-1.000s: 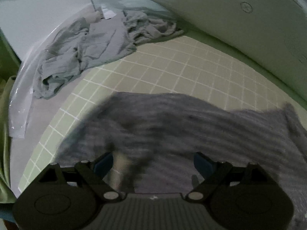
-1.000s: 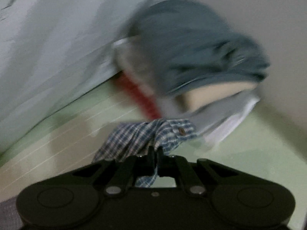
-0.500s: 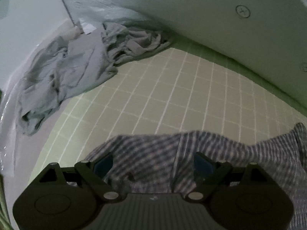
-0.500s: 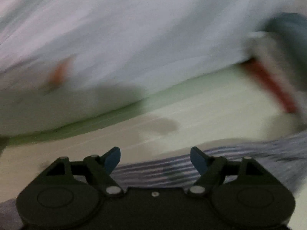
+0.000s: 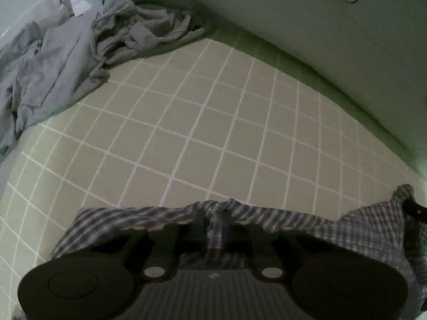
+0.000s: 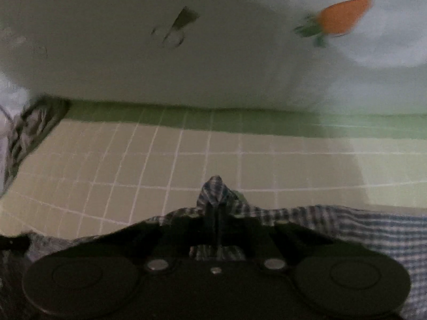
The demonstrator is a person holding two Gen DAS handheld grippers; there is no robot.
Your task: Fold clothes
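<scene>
Plainly, the checked shirt (image 5: 360,229) lay along the near edge of the green gridded mat (image 5: 200,133), a fold pinched in each hand-held gripper: the left hand-held gripper (image 5: 213,229) had just closed on its upper hem, the right hand-held gripper (image 6: 217,213) on a raised peak. Crumpled grey clothes (image 5: 66,66) lay well apart, at the mat's far corner.

Checked shirt (image 5: 360,226) lies on the gridded mat (image 5: 213,133) — crumpled clothes (image 5: 66,61) far-left, by the wall.

Black left tongs (image 5: 214,224), round housings, silver screws, ribbed plate
</scene>
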